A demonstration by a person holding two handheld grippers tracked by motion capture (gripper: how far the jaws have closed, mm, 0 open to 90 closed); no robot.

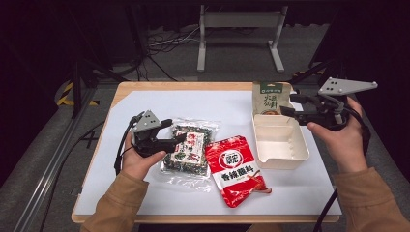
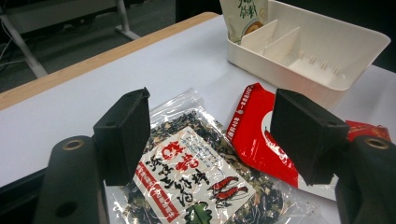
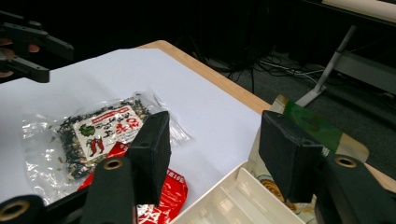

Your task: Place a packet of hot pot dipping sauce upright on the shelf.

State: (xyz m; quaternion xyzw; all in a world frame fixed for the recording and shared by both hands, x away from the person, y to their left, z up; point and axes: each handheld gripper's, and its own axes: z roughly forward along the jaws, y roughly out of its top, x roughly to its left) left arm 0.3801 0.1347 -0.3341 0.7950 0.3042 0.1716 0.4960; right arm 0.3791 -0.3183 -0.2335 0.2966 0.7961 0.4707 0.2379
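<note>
While the left gripper hovers agape over the seaweed packet to grab it, the right gripper waits empty-jawed above the tray.

Looks like a lab or test studio, not a home. Wooden table covered by a white sheet, standing on grey carpet floor. Black curtains close off the back and sides. Loose cables lie on the floor beside a grey metal stand. Yellow-black hazard tape marks the floor at left, next to a metal rail.
</note>
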